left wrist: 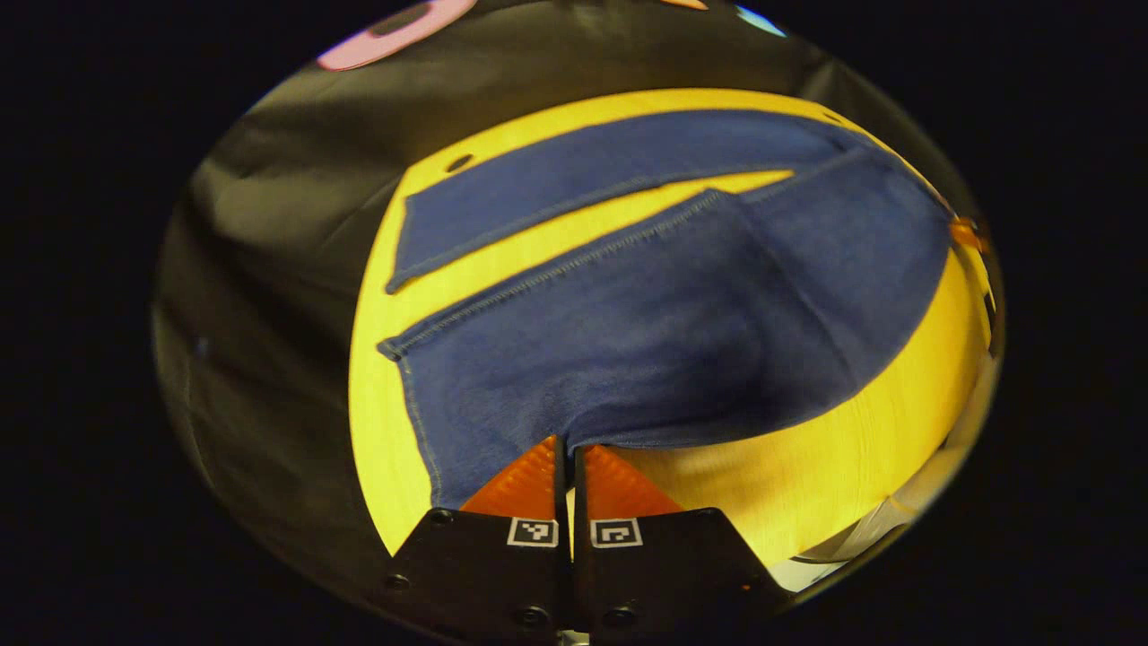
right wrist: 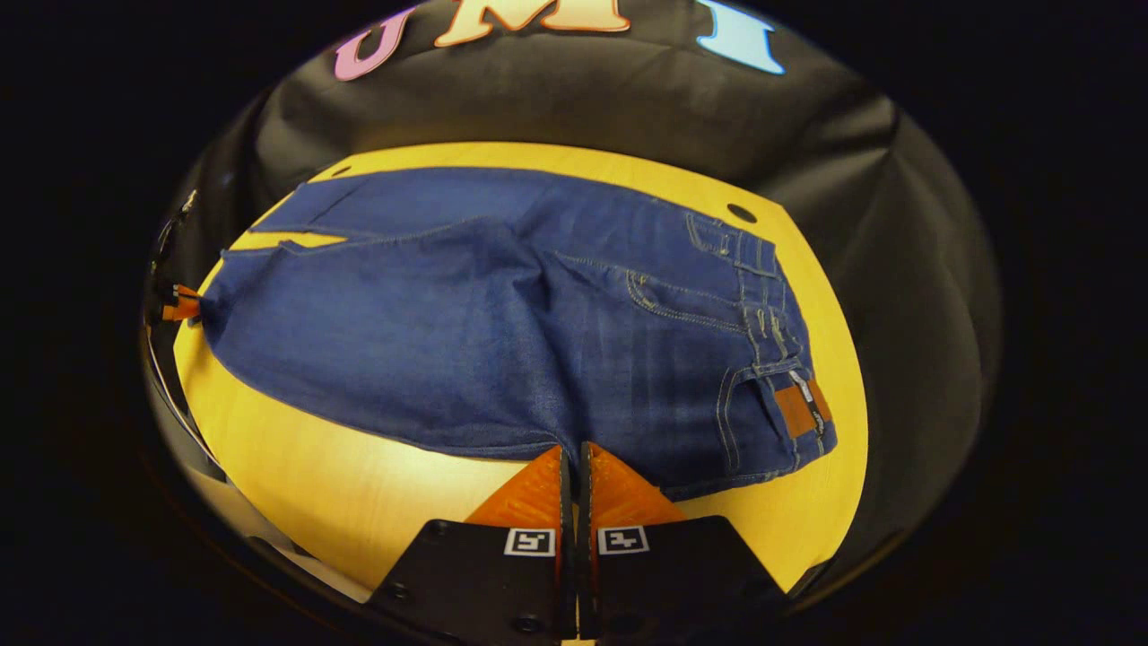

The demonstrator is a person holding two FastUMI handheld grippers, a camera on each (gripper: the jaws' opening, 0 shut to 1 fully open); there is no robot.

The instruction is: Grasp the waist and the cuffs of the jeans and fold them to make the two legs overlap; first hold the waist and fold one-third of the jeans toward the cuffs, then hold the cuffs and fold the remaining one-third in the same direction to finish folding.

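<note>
Jeans point(right wrist: 502, 332) of dark blue denim lay spread across a yellow wooden table point(right wrist: 359, 502), with the black cloth wall point(right wrist: 628, 108) behind it. In the right gripper view the waist point(right wrist: 771, 332) sat to the right, showing belt loops, a pocket seam and a brown patch point(right wrist: 796, 405) near the corner, while the legs ran off to the left. The right gripper point(right wrist: 574, 462) stood at the near edge of the jeans close to the waist end, its two fingers drawn together with only a thin slit between them and the denim edge caught at their tips. At the far left of that view the other gripper showed small at the leg end of the cloth. In the left gripper view the two legs lay apart, a strip of bare table between them: the far leg point(left wrist: 610, 179) flat, the near leg point(left wrist: 646, 341) bulging upward. The left gripper point(left wrist: 569, 453) met the near leg's lower edge beside its cuff point(left wrist: 417, 404), fingers likewise pressed nearly together on the fabric edge.
</note>
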